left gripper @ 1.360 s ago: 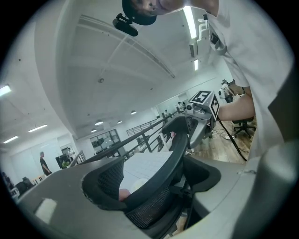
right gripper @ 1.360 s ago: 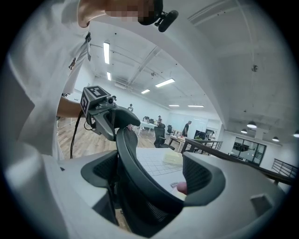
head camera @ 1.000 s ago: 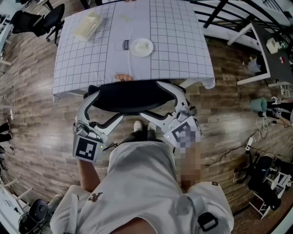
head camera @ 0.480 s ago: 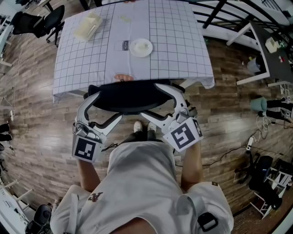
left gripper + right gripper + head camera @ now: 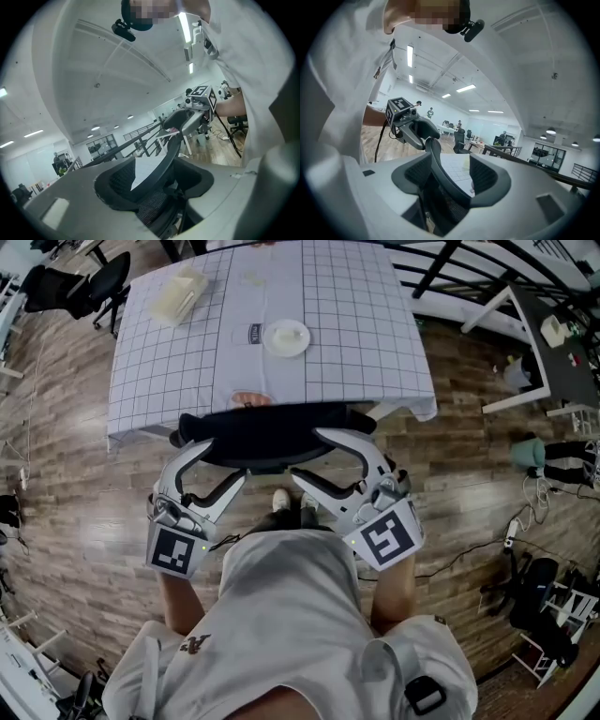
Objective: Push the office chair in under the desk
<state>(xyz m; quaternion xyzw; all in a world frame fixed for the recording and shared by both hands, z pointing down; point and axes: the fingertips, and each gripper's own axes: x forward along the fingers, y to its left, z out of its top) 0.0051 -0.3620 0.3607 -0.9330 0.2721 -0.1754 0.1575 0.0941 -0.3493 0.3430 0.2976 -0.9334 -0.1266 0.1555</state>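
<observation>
Office chair: the office chair [image 5: 267,432] stands at 12 o'clock from us. Its dark backrest [image 5: 234,437] lies along the near edge of the worktop [image 5: 366,334]. The seat is hidden below, so we cannot tell how far under it already sits.
Backrest rim: the curved top runs from 9 to 3 o'clock, and each gripper view shows it passing between that gripper's pads.
Left hand-held gripper: the left hand-held gripper [image 5: 221,465] straddles the rim toward its 9 o'clock end. Its jaws are closing round the rim but are not yet clenched, since a gap shows beside one pad.
Right hand-held gripper: the right hand-held gripper [image 5: 310,456] straddles the rim toward the 3 o'clock end, its jaws likewise closing. One pad is close against the rim and the other stands apart from it.
Step in hand: we judge this to be taking hold of the backrest on both sides before the push toward 12 o'clock.
Doing it well: we should let both pairs of pads seat on the rim first. Then we push evenly and straight toward 12 o'clock, because uneven force would likely swivel the chair. The backrest may also catch the hanging cloth [image 5: 150,423].
Worktop: it carries a plate [image 5: 287,337] near the middle and a pale box [image 5: 181,293] at 10 o'clock, both well apart from the chair.
Floor: the wooden floor [image 5: 84,493] shows our shoes [image 5: 281,500] at 6 o'clock of the chair.
</observation>
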